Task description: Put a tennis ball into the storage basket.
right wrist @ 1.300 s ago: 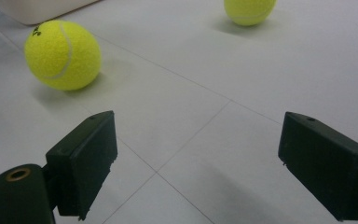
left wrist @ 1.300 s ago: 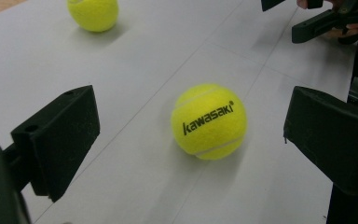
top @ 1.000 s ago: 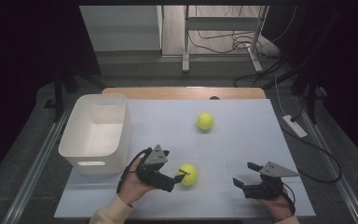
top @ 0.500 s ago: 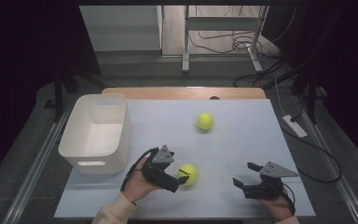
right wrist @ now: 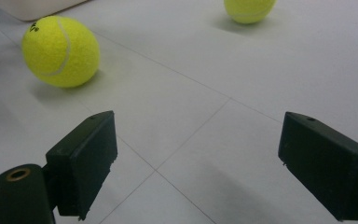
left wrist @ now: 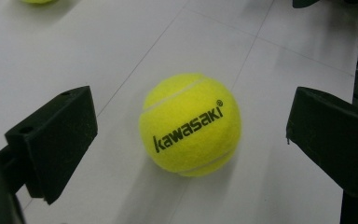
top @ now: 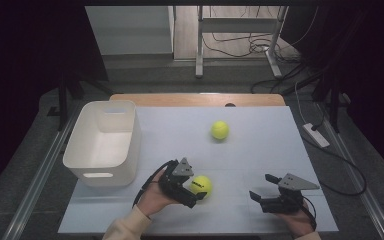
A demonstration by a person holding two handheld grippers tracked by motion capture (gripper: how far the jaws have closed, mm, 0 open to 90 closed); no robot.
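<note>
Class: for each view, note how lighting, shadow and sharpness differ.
High view: the lit white table is ringed by dark surroundings. Left gripper view: the near ball and its lettering are crisp, soft shadow beneath. Right gripper view: the far ball is slightly soft.

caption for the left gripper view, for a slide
Open left gripper, its black fingers flanking but not touching a yellow Kawasaki tennis ball on the white table.

Two black handheld grippers, one pale sleeve

The left gripper (top: 196, 192) and right gripper (top: 261, 189) were black, each topped by a grey three-cornered plate; blocky fingers (left wrist: 56, 140) bore small holes, a cable trailed, and a cream sleeve (top: 125, 227) showed.
</note>
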